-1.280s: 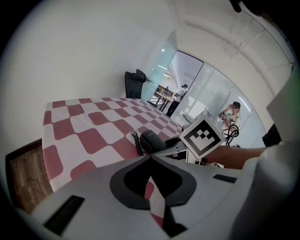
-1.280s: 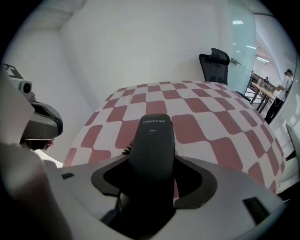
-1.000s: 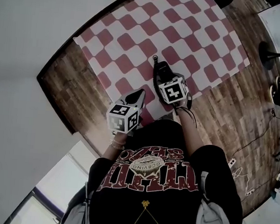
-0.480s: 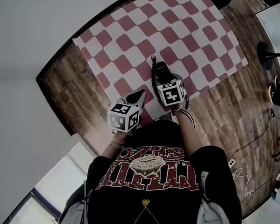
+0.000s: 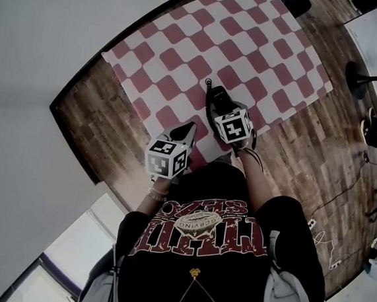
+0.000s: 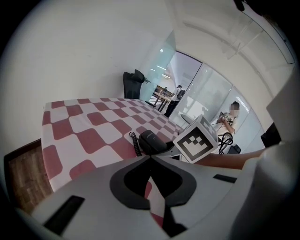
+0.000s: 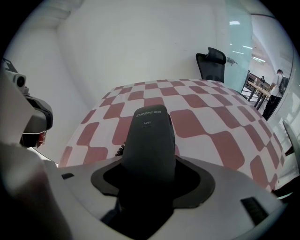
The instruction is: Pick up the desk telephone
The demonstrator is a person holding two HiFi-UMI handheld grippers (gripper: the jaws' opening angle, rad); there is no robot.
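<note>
The black desk telephone [image 5: 217,95] lies on the red-and-white chequered cloth [image 5: 186,40], with its coiled cord [image 5: 208,84] at the far end. My right gripper [image 5: 223,108] is shut on the phone's handset [image 7: 150,136], which runs forward between the jaws, printed end away from me. The left gripper view shows the phone [image 6: 152,140] and cord [image 6: 136,144] just beyond the right gripper's marker cube [image 6: 197,140]. My left gripper [image 5: 190,126] hovers to the phone's left near the cloth's front edge. It is shut, its tips [image 6: 151,158] meeting with nothing between them.
The cloth covers most of a dark wooden table [image 5: 92,114], whose near edge lies just under my arms. A black office chair [image 7: 213,61] stands past the far end. Cables [image 5: 344,188] trail across the floor at right. A white wall runs along the left.
Both grippers stay almost where they were. The right gripper keeps its hold on the handset; only the view shifts slightly.
</note>
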